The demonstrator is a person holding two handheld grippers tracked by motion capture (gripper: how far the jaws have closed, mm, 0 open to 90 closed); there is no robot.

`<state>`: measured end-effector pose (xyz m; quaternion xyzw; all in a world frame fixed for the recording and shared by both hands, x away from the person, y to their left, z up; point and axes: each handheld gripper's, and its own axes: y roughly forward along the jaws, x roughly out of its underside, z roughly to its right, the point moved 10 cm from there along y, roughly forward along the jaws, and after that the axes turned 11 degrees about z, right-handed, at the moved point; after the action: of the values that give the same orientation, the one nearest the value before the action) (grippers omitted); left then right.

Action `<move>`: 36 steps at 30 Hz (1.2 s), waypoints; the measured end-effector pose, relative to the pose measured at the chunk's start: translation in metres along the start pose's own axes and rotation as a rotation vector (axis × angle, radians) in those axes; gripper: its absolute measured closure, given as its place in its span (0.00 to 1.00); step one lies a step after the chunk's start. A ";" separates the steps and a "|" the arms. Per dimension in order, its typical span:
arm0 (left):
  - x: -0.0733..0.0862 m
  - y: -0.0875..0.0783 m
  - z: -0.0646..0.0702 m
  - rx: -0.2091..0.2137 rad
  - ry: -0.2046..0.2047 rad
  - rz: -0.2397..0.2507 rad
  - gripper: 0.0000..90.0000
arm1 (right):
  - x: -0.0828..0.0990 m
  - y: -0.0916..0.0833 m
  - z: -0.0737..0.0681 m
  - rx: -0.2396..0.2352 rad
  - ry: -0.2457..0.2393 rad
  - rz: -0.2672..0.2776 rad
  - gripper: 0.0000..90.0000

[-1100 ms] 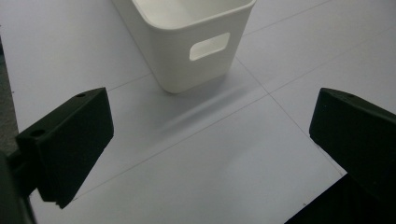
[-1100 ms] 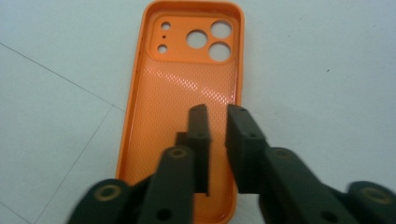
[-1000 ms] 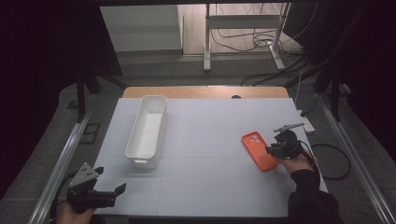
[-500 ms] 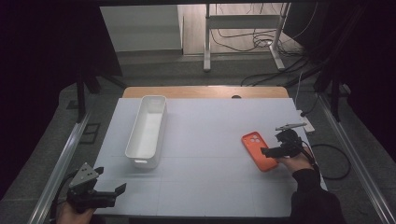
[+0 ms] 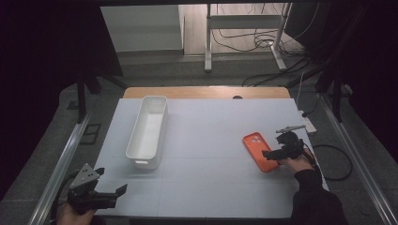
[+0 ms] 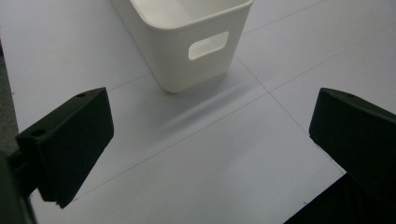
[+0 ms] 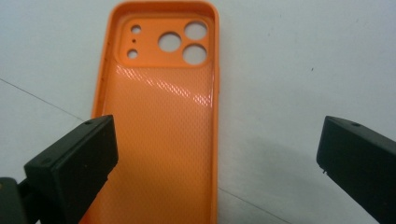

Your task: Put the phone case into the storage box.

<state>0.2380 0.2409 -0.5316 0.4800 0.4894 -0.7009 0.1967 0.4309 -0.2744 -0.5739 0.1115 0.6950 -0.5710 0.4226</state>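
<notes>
The white worktop (image 5: pixel 211 140) carries a long white bin (image 5: pixel 148 131) toward its left side and an orange phone case (image 5: pixel 259 151) lying flat, hollow side up, near its right edge. At the near left corner the left tool (image 5: pixel 112 194) hovers released, pointing toward the bin's handle end. The right tool (image 5: pixel 271 154), its jaws just opened wide, stands released over the case's near end, not pressing it.

In your right claw view the case (image 7: pixel 159 130) runs off the bottom edge, its lower end unseen. In your left claw view the bin (image 6: pixel 187 42) is cut by the top edge.
</notes>
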 end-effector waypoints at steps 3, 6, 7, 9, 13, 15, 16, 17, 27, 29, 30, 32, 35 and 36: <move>0.000 0.000 0.000 0.000 -0.001 0.000 0.01 | 0.005 0.002 0.001 -0.003 0.004 -0.017 0.00; 0.000 0.000 0.000 0.000 0.000 -0.001 0.01 | 0.011 0.007 0.002 -0.008 0.003 -0.043 0.00; 0.000 0.000 0.000 -0.001 0.001 -0.001 0.01 | 0.014 0.009 0.001 -0.010 0.001 -0.054 0.00; 0.000 0.000 0.000 -0.001 0.001 -0.001 0.01 | 0.018 0.011 0.002 -0.011 -0.002 -0.071 0.00; 0.000 0.000 0.000 0.000 0.002 -0.002 0.01 | 0.021 0.014 0.002 -0.005 -0.004 -0.079 0.00; 0.000 0.000 0.000 0.000 0.002 -0.002 0.01 | 0.021 0.015 0.002 -0.003 -0.001 -0.076 0.00; 0.000 0.000 0.000 0.000 0.001 -0.002 0.01 | 0.021 0.015 0.002 -0.003 -0.004 -0.075 0.00; 0.000 0.000 0.000 0.000 0.001 -0.002 0.01 | 0.021 0.015 0.003 -0.004 -0.004 -0.074 0.00; 0.000 0.000 0.000 0.001 0.003 -0.004 0.01 | 0.018 0.011 0.004 -0.001 0.003 -0.084 0.15; 0.000 0.000 0.000 0.001 0.004 -0.005 0.01 | 0.015 0.008 0.005 -0.008 0.011 -0.079 0.30; 0.000 0.000 0.000 0.001 0.005 -0.005 0.01 | 0.015 0.007 0.006 -0.010 0.015 -0.080 0.34; 0.000 0.000 0.000 0.001 0.005 -0.006 0.01 | 0.014 0.005 0.005 -0.018 0.012 -0.085 0.45; 0.000 0.000 0.000 0.001 0.006 -0.006 0.01 | 0.013 0.003 0.004 -0.038 0.014 -0.093 0.61; 0.000 0.000 0.000 0.000 0.007 -0.006 0.01 | 0.013 0.003 0.004 -0.044 0.017 -0.094 0.66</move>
<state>0.2379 0.2405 -0.5321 0.4809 0.4913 -0.7001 0.1929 0.4268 -0.2817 -0.5855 0.0743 0.7153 -0.5738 0.3919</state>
